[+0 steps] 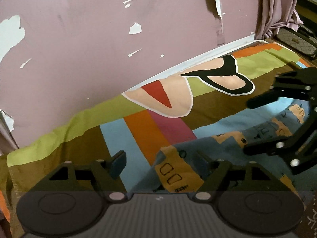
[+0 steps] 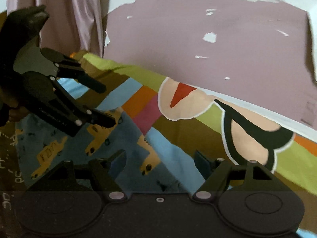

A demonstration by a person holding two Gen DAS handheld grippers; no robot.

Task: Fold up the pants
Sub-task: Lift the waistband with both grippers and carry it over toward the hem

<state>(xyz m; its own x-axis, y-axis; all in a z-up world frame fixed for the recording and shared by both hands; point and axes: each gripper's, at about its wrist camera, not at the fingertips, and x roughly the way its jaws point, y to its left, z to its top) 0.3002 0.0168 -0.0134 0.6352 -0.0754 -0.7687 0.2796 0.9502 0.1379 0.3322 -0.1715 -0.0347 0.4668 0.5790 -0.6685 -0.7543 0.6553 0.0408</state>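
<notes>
The pants [image 1: 263,136] are blue-grey with orange car prints and lie on a colourful striped bed sheet [image 1: 138,130]. In the left wrist view my left gripper [image 1: 160,163] is open, with a corner of the pants between its fingers, close to the right one. My right gripper [image 1: 247,126] shows at the right, open over the pants. In the right wrist view the pants [image 2: 95,144] lie at lower left, my right gripper [image 2: 160,161] is open above their edge, and my left gripper [image 2: 108,104] is open at the left.
A pink wall [image 1: 99,39] with peeling paint runs along the far side of the bed. A pink curtain [image 2: 75,17] hangs at one end. A patterned bag [image 1: 295,39] sits past the bed's end.
</notes>
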